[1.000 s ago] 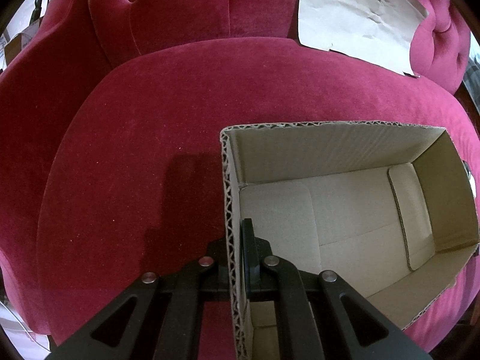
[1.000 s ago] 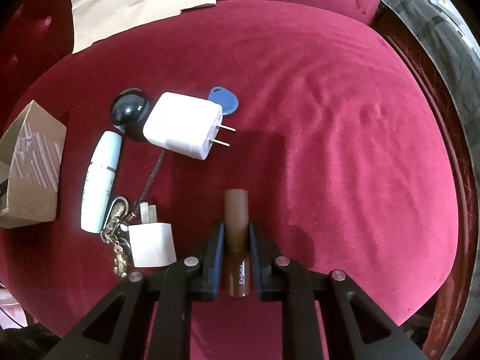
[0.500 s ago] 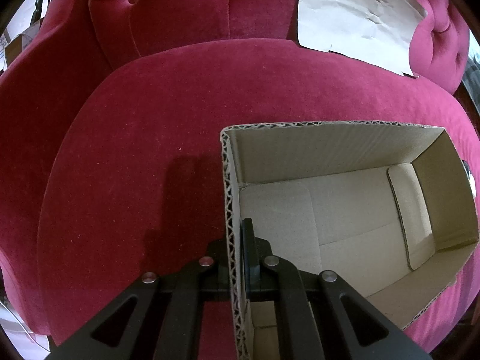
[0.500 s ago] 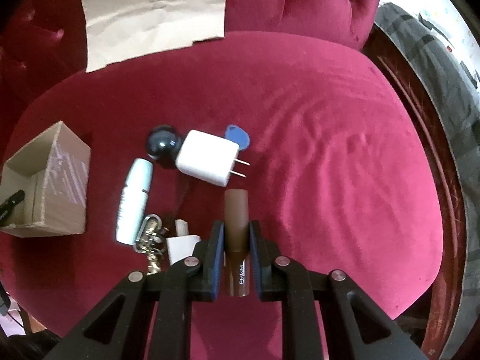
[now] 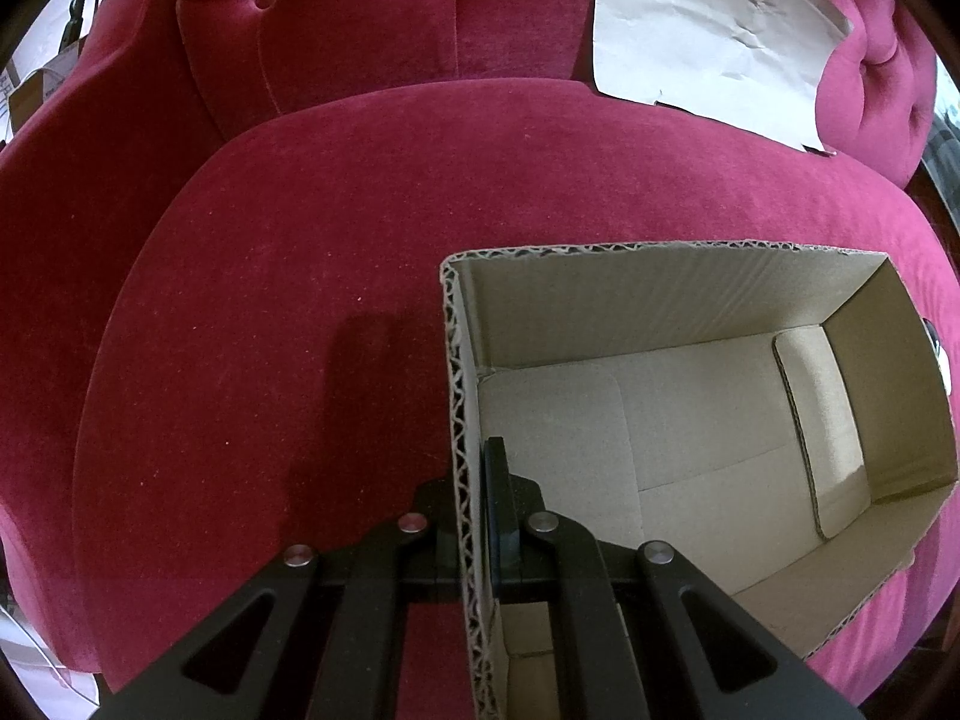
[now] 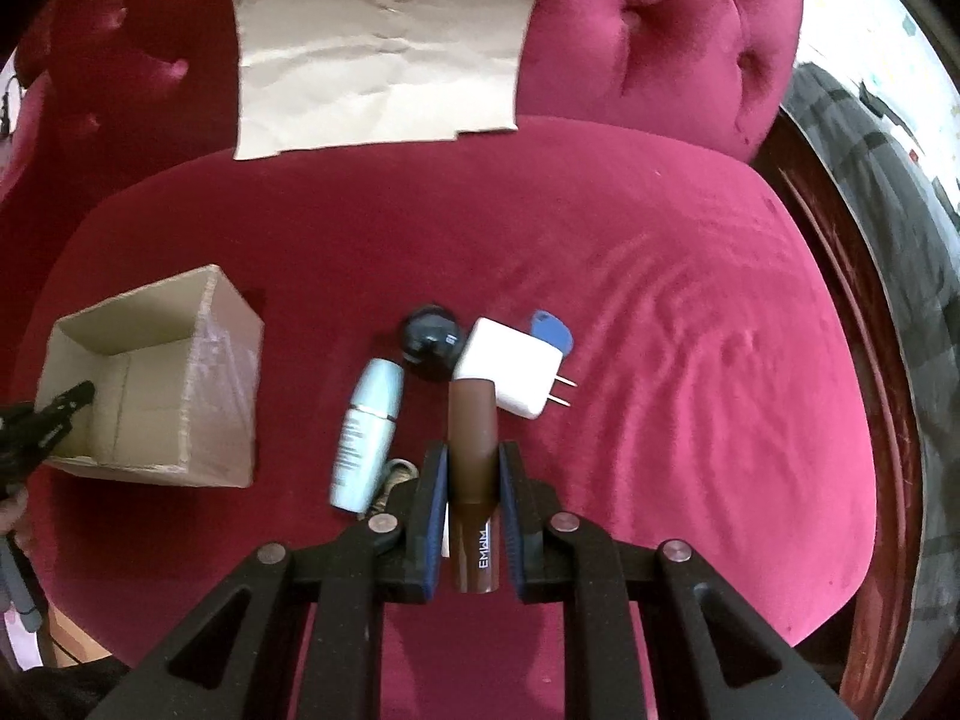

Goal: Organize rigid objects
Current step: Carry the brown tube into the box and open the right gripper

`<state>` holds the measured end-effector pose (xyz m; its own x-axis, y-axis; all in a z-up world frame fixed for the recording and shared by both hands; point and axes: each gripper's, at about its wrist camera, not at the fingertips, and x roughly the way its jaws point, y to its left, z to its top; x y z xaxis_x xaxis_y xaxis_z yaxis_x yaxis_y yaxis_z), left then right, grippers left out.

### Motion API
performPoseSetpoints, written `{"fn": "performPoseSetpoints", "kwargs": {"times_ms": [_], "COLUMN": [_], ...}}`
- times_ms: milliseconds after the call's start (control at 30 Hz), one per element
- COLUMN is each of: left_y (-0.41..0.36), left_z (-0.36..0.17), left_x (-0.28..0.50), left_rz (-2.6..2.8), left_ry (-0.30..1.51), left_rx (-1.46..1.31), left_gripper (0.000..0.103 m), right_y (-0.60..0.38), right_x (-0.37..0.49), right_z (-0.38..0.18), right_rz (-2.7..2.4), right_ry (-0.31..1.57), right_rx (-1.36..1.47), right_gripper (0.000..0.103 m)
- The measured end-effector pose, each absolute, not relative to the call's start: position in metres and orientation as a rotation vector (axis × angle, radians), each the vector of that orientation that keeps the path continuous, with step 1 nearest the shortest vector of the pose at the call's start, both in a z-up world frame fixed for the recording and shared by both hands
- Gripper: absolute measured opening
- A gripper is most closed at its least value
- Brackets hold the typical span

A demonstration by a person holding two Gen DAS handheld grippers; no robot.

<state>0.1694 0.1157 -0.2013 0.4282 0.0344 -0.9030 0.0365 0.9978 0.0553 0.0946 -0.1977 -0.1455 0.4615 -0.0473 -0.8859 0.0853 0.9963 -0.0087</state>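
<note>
Fingers of right gripper (image 6: 471,510) clamp brown tube (image 6: 473,450), held above red seat (image 6: 660,360). Left gripper (image 5: 474,516) pinches near wall of box (image 5: 660,294), one finger inside, one outside. Box open, nothing visible inside, at 9 o'clock of seat in right view. Past tube tip, 12 o'clock: white charger (image 6: 510,369), blue tag (image 6: 552,333), dark ball (image 6: 429,339). Pale bottle (image 6: 366,432) at 10 o'clock. Paper sheet (image 6: 384,48) against backrest.

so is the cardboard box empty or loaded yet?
Empty: the cardboard box shows only bare floor flaps; left gripper clamps its wall.
</note>
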Motion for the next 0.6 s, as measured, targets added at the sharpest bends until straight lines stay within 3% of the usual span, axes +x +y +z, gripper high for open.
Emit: {"fn": "performPoseSetpoints", "kwargs": {"times_ms": [600], "left_y": [0.117], "left_z": [-0.201], "left_x": [0.167], "left_rz": [-0.013], "left_ry": [1.125], "left_rx": [0.069], "left_gripper": [0.004], "right_y": [-0.122], "right_x": [0.108], "right_z": [-0.111], "right_rz": [0.069], "right_ry": [1.022], "right_rx": [-0.007], "right_gripper": [0.017]}}
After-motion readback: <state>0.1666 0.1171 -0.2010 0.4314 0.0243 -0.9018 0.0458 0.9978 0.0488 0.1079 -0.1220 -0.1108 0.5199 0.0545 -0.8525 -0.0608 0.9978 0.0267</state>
